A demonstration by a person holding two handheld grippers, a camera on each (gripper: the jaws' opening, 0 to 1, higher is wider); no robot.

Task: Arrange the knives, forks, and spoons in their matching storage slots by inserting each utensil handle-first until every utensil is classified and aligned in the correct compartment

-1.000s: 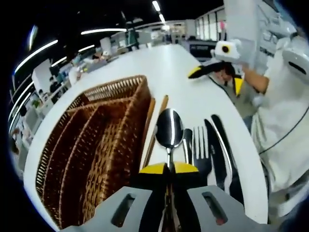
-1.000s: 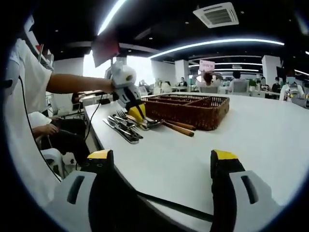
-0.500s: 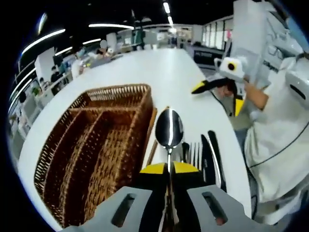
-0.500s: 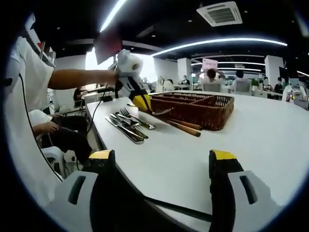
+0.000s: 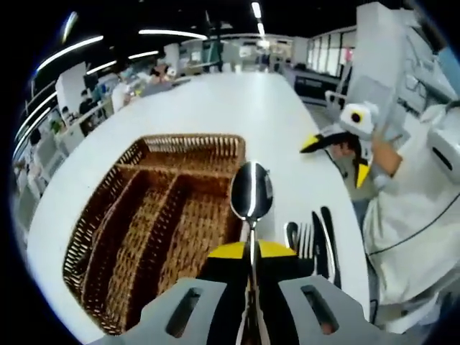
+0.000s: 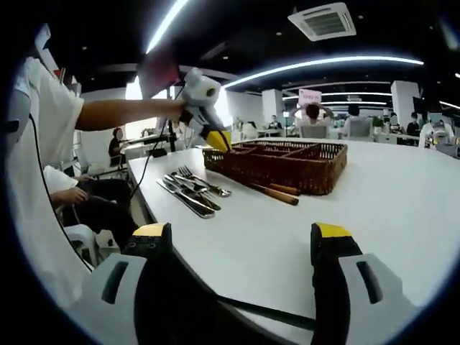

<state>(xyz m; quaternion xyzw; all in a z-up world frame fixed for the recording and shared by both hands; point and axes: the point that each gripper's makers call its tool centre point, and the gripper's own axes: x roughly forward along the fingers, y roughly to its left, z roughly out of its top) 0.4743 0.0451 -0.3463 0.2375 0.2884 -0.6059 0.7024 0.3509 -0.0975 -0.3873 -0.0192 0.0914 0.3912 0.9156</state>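
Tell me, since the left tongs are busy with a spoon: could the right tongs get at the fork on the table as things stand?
Probably yes. The right tongs are open and empty, and bare table lies between them and the fork, which lies among other cutlery, beside the basket.

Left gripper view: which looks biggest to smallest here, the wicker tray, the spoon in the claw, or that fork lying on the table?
1. Wicker tray: by far the largest.
2. Spoon held in the left claw: its bowl looks large, but it sits nearest the camera, which inflates it.
3. Fork on the table: smallest as seen, though partly hidden, so spoon versus fork is unsure.
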